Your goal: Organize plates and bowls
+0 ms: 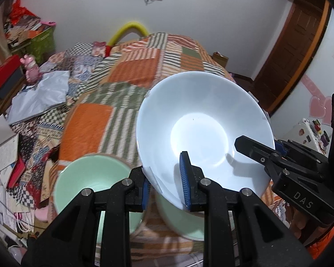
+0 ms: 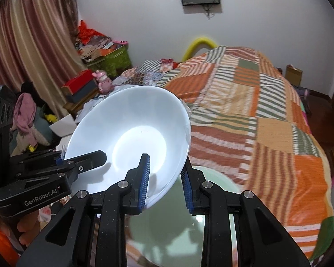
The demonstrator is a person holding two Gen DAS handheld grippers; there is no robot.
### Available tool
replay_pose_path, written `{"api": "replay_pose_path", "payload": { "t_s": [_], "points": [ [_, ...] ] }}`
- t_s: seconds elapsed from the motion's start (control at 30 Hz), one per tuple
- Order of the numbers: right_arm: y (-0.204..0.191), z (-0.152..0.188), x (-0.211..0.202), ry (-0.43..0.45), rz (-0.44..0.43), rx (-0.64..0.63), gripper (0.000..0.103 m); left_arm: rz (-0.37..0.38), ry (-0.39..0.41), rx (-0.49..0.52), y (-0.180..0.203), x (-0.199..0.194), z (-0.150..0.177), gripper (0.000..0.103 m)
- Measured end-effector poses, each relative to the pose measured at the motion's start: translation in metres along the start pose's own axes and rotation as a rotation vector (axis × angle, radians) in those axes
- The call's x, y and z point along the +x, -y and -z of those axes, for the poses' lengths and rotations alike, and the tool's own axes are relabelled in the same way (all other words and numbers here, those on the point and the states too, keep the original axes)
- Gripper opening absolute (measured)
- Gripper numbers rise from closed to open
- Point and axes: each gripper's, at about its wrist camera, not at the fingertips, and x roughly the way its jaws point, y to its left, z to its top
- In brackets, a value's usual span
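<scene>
A wide white bowl (image 1: 202,120) hangs tilted above the bed, held at two sides of its rim. My left gripper (image 1: 164,182) is shut on the near rim, one blue pad inside the bowl and one outside. My right gripper (image 1: 259,143) is shut on the rim at the right. In the right wrist view the white bowl (image 2: 131,129) sits between my right gripper's (image 2: 165,184) pads, and my left gripper (image 2: 82,155) bites the rim at the left. A pale green bowl (image 1: 91,178) stands below at the left. Another green bowl (image 1: 184,224) (image 2: 189,222) lies partly hidden under the white one.
A patchwork quilt (image 1: 131,71) in orange, green and white covers the bed (image 2: 267,115). Books, papers and a pink figure (image 1: 30,69) clutter the left side. Boxes stand by the curtain (image 2: 22,44). A wooden door (image 1: 298,51) is at the right. A hand (image 2: 26,227) grips the left tool.
</scene>
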Motion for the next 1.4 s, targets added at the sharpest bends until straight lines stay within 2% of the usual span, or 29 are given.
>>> {"api": "replay_pose_path", "payload": {
  "t_s": [0.4,0.87,1.4],
  "points": [
    [-0.052,0.007,0.034,-0.065,-0.078,-0.059,0.025,-0.07,-0.007,-0.071,-0.065,-0.016,0.026,0.024],
    [-0.082,0.026,0.07,-0.168,-0.131,-0.064,0.025,-0.095,-0.059,-0.161,-0.115,-0.005,0.059,0.024],
    [-0.086,0.04,0.093,-0.248,-0.134,-0.074,0.025,-0.093,-0.109,-0.182,-0.133,0.016,0.078,0.024]
  ]
}}
